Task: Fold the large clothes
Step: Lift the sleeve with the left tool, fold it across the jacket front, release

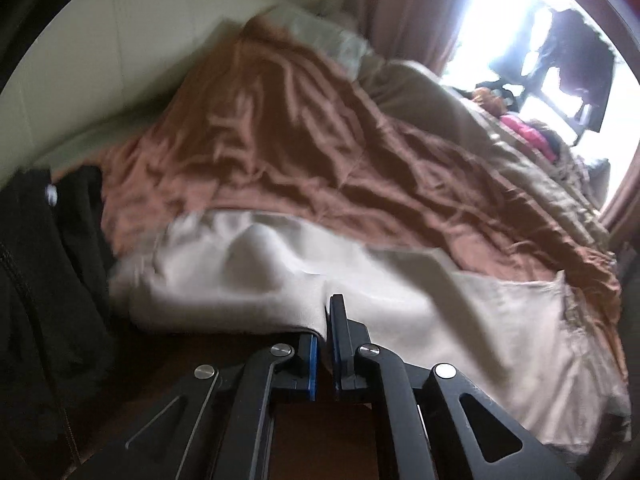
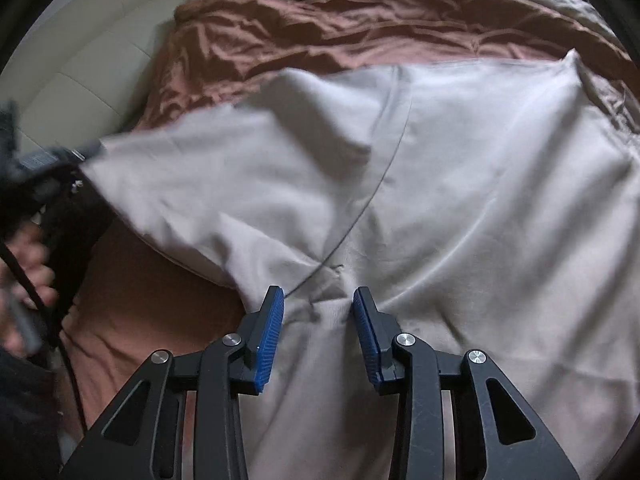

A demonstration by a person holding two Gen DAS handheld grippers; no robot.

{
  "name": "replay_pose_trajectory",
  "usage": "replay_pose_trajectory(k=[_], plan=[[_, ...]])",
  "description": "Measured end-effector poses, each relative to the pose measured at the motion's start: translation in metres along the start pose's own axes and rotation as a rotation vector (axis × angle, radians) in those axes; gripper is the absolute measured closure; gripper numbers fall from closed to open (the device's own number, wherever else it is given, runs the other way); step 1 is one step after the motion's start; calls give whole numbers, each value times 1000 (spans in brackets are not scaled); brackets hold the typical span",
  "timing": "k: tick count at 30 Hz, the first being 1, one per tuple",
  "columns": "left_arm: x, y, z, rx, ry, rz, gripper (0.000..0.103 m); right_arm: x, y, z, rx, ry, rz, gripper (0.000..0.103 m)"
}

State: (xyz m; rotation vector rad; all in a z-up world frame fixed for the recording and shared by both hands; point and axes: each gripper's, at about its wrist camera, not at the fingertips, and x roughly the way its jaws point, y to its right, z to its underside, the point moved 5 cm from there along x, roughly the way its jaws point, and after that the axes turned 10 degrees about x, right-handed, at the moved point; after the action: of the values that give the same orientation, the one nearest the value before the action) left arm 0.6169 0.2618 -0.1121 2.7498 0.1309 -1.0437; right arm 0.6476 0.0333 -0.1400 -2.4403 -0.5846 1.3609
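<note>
pale garment (image 2: 460, 168) crosswise between both tongs

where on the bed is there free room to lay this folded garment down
The widest free patch is the rumpled brown bedspread, bordered by the cream headboard and the pale garment. A smaller brown strip shows left of the right tool. It is crowded by the window: a pink item among bedding. Dark clothing crowds the left tool's left.

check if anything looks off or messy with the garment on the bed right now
The pale garment lies bunched and creased, not flat, on the rumpled brown bedspread. The left gripper pinches its edge; the right gripper is open around a fold.
</note>
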Motion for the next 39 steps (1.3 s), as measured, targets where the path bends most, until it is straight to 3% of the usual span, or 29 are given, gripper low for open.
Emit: replay_pose_trajectory(k=[4,10,12,13,14,26,32,37,39], plan=[[-31,31,-25,53,58,52,99,-2,1,-6,12,0,-11,69],[-72,86,-49,122,128,149,99,-37,17,-2,51,25,-53,69],[-80,108,-54,146,139,182,99,-58,23,3,65,45,-50,52],[-85,118,-55,161,143,199,99,-69,28,5,75,67,-51,35],[-89,130,-56,178,147,220,99,-81,32,7,86,91,-58,24],[-123,271,-48,393,163,399,99,-176,108,46,204,204,-16,23],[-120,331,-20,491,109,472,99,-219,133,76,242,238,13,23],[-93,367,18,583,-69,519,99,-240,152,90,283,258,25,23],[-85,372,33,594,-143,534,90,-245,156,95,299,260,23,23]])
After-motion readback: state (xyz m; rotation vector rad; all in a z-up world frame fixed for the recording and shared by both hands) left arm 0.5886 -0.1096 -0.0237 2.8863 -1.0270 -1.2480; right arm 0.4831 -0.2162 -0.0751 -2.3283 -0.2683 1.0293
